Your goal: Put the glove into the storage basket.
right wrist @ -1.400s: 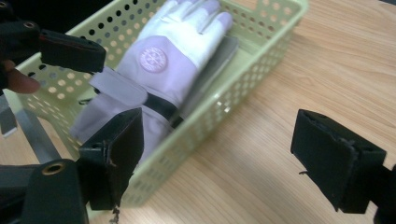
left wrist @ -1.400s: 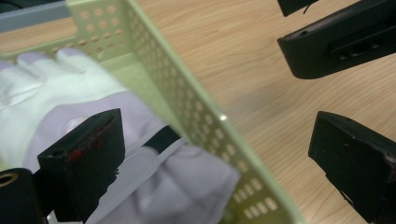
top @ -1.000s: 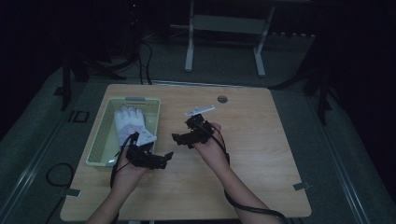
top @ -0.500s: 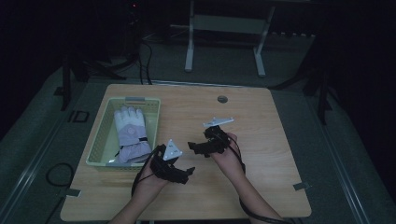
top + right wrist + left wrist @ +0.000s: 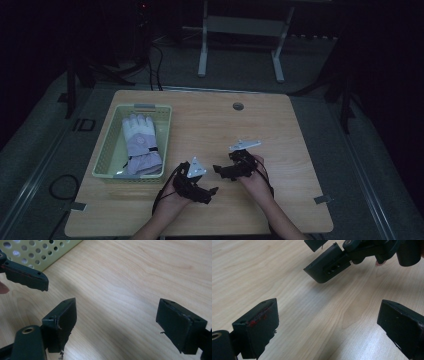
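Both grippers sit low over the near part of the wooden table (image 5: 280, 130), close together and facing one another. Left gripper (image 5: 212, 191): jaws spread wide in the left gripper view, bare wood grain between them, nothing held; red marks on the inner edge of one jaw. Right gripper (image 5: 218, 170): jaws likewise wide apart in the right gripper view, empty, bare tabletop between. Each gripper catches the other in its own camera: the right gripper's jaw tip hangs at the top of the left gripper view, the left gripper's jaw at the upper left of the right gripper view, just in front of the basket wall. Pale green perforated basket (image 5: 107, 157) stands on the left side of the table, just beside the left gripper. Inside it lies a glove (image 5: 141, 145), white and pale lilac, fingers pointing to the far end, cuff toward the near wall. Glove well inside the basket, apart from both grippers. A small round hole (image 5: 238, 106) shows near the table's far edge.
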Demonstrator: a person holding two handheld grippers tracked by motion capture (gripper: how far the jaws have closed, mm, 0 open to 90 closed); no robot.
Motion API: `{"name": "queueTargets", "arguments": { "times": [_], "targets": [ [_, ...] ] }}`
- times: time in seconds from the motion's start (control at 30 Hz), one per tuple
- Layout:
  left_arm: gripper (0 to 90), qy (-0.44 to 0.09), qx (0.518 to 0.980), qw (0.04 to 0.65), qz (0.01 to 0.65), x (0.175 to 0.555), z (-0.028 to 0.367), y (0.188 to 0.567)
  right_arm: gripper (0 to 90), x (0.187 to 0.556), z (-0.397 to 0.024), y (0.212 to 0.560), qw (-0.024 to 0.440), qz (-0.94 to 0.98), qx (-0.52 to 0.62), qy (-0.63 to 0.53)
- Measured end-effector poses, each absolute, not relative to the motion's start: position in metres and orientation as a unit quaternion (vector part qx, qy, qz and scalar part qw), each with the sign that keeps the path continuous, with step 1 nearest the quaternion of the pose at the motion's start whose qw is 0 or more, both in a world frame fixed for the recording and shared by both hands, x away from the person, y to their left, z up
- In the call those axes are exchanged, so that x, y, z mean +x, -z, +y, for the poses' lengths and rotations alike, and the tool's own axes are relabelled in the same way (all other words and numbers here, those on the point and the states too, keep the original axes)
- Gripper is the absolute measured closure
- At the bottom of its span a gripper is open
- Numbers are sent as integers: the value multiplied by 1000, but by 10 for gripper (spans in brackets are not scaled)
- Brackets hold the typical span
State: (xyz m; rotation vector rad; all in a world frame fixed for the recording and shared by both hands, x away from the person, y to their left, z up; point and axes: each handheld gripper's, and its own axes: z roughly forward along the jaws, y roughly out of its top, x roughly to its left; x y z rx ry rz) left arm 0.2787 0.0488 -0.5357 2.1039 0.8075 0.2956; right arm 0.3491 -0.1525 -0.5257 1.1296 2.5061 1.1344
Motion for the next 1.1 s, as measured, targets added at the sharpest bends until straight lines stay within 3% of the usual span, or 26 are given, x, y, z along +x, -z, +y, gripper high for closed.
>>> {"name": "queueTargets", "arguments": {
  "times": [0.5,1.1],
  "targets": [
    [42,-78,840,438,309,275,28,557,151,341,-189,550,102,830,378,-396],
    [41,-85,838,452,294,270,26,567,142,330,-223,559,128,821,377,-410]
  ]
}}
